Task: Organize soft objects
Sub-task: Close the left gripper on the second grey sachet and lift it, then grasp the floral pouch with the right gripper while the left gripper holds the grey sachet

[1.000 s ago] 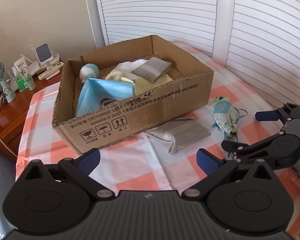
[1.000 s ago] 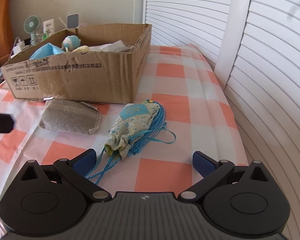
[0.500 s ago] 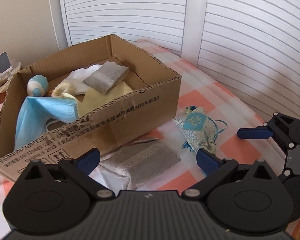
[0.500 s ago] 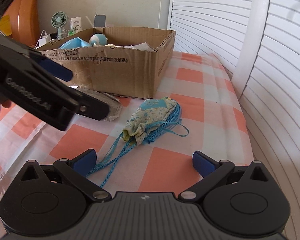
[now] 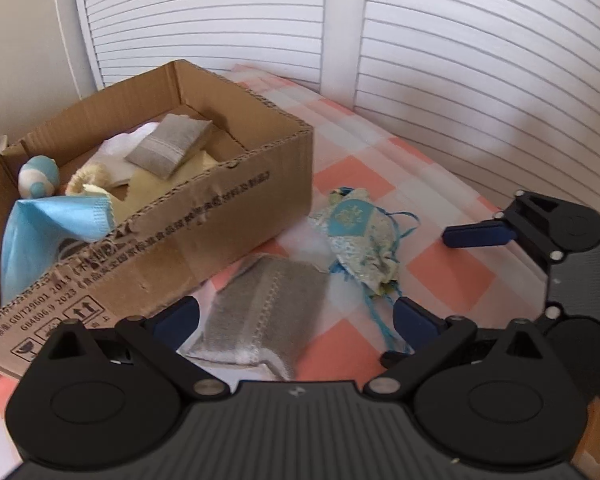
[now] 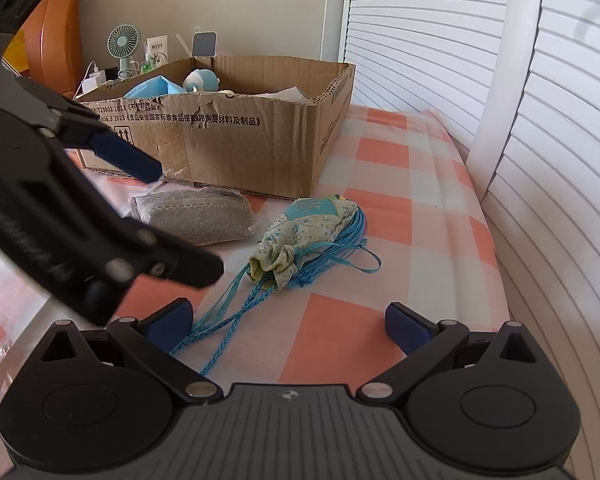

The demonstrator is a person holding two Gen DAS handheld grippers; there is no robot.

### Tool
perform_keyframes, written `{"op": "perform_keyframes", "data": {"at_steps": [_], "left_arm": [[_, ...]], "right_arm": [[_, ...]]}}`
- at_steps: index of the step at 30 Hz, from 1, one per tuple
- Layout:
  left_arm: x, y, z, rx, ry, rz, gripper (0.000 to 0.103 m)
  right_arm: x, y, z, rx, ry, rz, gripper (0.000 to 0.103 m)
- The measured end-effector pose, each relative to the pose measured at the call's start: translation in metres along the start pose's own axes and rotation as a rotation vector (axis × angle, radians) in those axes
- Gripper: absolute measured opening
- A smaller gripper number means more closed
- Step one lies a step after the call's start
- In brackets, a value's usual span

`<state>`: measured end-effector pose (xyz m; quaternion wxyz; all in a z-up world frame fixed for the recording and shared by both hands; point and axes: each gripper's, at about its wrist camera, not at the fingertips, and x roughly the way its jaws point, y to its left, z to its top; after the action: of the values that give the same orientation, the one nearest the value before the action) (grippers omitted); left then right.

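Note:
A grey knitted pouch (image 5: pixel 266 308) lies on the checked tablecloth in front of the cardboard box (image 5: pixel 204 216); it also shows in the right wrist view (image 6: pixel 196 220). A floral drawstring pouch (image 5: pixel 358 240) with blue cords lies beside it, and shows in the right wrist view (image 6: pixel 300 236) too. My left gripper (image 5: pixel 296 320) is open, just above the grey pouch. My right gripper (image 6: pixel 288 320) is open, just short of the floral pouch, over its cords. The box holds a blue mask (image 5: pixel 44 236), a small ball (image 5: pixel 38 176), cloths and another grey pouch (image 5: pixel 168 150).
White louvred shutters (image 5: pixel 460 60) run along the far and right sides of the table. A desk fan (image 6: pixel 122 46) and small items stand behind the box (image 6: pixel 236 128). The left gripper's arm crosses the left of the right wrist view (image 6: pixel 60 208).
My left gripper has swung right and down, closing in on the grey pouch. My right gripper has moved a little forward toward the floral pouch. Both stay open.

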<state>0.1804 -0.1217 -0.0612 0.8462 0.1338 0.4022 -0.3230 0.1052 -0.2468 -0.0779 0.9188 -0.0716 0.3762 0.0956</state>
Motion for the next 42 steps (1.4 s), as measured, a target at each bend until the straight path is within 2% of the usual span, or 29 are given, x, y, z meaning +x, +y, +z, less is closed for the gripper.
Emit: {"op": "perform_keyframes", "data": {"at_steps": [2,4,7,8,10,13,15,20,23,24,25,27,32,36,42], "left_arm": [[0.007,0.005,0.002,-0.007,0.005,0.054,0.102],[0.013,0.012,0.003,-0.032,0.015,0.053,0.101],[0.019,0.02,0.001,-0.049,0.025,0.057,0.091],[0.021,0.021,0.0,-0.046,0.026,0.06,0.084],[0.023,0.022,-0.003,-0.035,0.033,0.057,0.083],[0.024,0.022,-0.005,-0.017,0.012,0.049,0.066],[0.022,0.021,-0.004,-0.012,-0.001,0.046,0.044],[0.015,0.016,-0.004,-0.014,0.006,0.056,0.042],[0.012,0.014,-0.008,0.0,0.005,0.069,0.055],[0.013,0.015,-0.008,0.001,0.005,0.073,0.055],[0.013,0.016,-0.008,-0.005,0.002,0.078,0.054],[0.015,0.019,-0.007,-0.031,0.004,0.067,0.044],[0.01,0.016,-0.009,-0.027,-0.001,0.079,0.034],[-0.002,0.019,-0.017,-0.071,-0.006,0.129,0.032],[-0.02,0.034,-0.034,-0.155,-0.013,0.182,0.032]], "right_arm": [[0.0,0.0,0.0,0.0,0.0,0.001,0.103],[0.0,0.0,0.0,-0.001,0.0,0.0,0.103],[0.0,0.0,0.0,0.0,0.0,0.001,0.103],[0.0,0.0,0.0,0.0,-0.001,0.001,0.103],[0.0,0.0,0.0,0.0,-0.001,0.001,0.103],[0.0,0.0,0.0,0.0,-0.002,0.0,0.103],[0.0,0.001,0.0,0.0,-0.002,0.0,0.103],[0.0,0.0,0.0,0.0,-0.002,0.0,0.103],[0.0,0.001,0.0,0.0,-0.002,-0.001,0.103],[0.0,0.001,0.0,0.001,-0.001,-0.002,0.103],[0.0,0.002,0.0,0.001,-0.001,-0.003,0.103],[0.0,0.003,0.0,0.002,-0.001,-0.005,0.103],[0.001,0.005,0.003,0.006,0.008,-0.014,0.103],[0.001,0.008,0.008,0.006,0.017,-0.042,0.103],[-0.008,0.016,0.022,-0.016,-0.043,-0.039,0.101]]}}
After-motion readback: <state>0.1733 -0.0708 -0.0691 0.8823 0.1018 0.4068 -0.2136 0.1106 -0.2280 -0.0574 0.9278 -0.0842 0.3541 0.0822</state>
